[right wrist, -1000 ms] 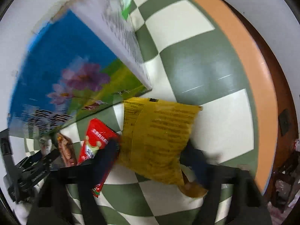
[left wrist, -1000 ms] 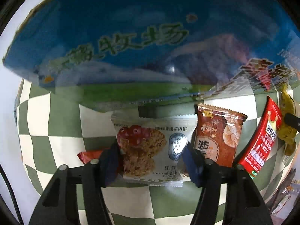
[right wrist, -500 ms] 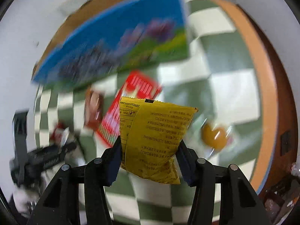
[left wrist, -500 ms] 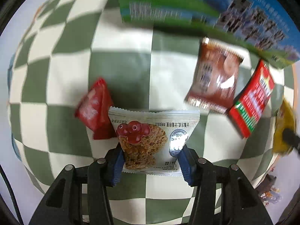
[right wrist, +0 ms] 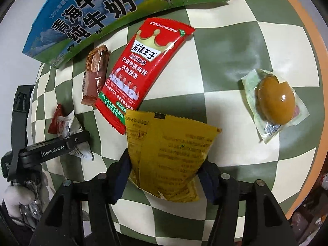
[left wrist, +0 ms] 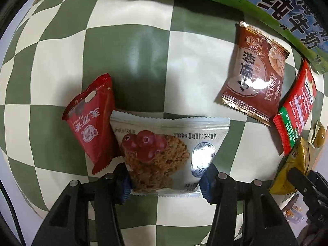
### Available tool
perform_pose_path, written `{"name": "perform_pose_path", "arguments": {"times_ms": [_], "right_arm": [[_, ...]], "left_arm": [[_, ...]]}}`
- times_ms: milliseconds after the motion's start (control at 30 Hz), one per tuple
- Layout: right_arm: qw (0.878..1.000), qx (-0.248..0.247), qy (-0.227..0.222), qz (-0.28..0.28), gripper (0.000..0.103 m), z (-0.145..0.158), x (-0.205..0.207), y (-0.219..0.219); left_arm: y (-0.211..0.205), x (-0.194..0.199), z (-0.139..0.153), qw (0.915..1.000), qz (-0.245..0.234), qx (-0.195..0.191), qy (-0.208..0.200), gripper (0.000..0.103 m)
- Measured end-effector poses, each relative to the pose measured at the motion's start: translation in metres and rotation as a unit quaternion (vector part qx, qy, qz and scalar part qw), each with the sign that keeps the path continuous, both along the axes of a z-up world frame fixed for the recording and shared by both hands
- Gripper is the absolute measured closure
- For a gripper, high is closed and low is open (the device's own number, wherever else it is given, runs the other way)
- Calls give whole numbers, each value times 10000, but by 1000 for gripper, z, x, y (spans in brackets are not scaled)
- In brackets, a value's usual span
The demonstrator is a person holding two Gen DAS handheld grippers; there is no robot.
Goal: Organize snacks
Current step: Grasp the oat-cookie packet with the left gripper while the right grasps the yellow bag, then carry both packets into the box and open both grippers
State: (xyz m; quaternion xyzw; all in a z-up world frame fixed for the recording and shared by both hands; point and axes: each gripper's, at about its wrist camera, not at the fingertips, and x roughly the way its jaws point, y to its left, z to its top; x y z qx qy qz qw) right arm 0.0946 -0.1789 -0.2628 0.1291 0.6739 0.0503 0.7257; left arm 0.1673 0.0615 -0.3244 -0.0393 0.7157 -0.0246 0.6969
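My left gripper (left wrist: 166,181) points down and is shut on a white oat-cookie packet (left wrist: 170,149) with red berries printed on it; the packet hangs just over the checked tablecloth (left wrist: 131,57). Beside it lies a small red packet (left wrist: 92,127). A yellow snack bag (right wrist: 170,160) sits between the pads of my right gripper (right wrist: 164,176). Those jaws are opening, and both pads still touch the bag. In the right wrist view the left gripper (right wrist: 61,145) shows at the far left with the white packet (right wrist: 69,127).
A blue-and-green milk carton box (right wrist: 92,10) lies along the far side. Before it rest a brown pastry packet (right wrist: 95,71) and a long red spicy-strip packet (right wrist: 139,67). A vacuum-packed braised egg (right wrist: 274,100) lies right, near the table's orange rim (right wrist: 307,61).
Both grippers have drawn away from the milk box with their packets and come lower over the cloth. The right jaws stand a little wider than half a second ago.
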Motion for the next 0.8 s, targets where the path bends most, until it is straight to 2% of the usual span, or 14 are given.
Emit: {"name": "perform_pose_path", "arguments": {"times_ms": [33, 167, 367, 500, 667, 733, 800], "right_arm": [[10000, -45, -33, -37, 38, 3, 2, 1], [9997, -182, -152, -47, 50, 9, 2, 7], [9995, 165, -268, -7, 51, 35, 2, 10], [9966, 568, -591, 99, 51, 79, 14, 13], [9868, 942, -1289, 254, 51, 154, 56, 16], [9824, 942, -1577, 349, 51, 179, 82, 21], [9788, 827, -1826, 430, 51, 195, 110, 27]], "left_arm": [[7, 4, 0, 10000, 22, 0, -30, 53], [4, 2, 23, 9998, -23, 3, -172, 59], [-8, -13, 60, 9986, -131, -266, -443, 59], [-13, -5, 115, 9940, -123, -708, -825, 60], [-14, 36, 192, 9848, -163, -1066, -1358, 59], [-14, 62, 220, 9823, -218, -947, -1600, 59], [-15, 90, 232, 9819, -308, -729, -1723, 59]]}}
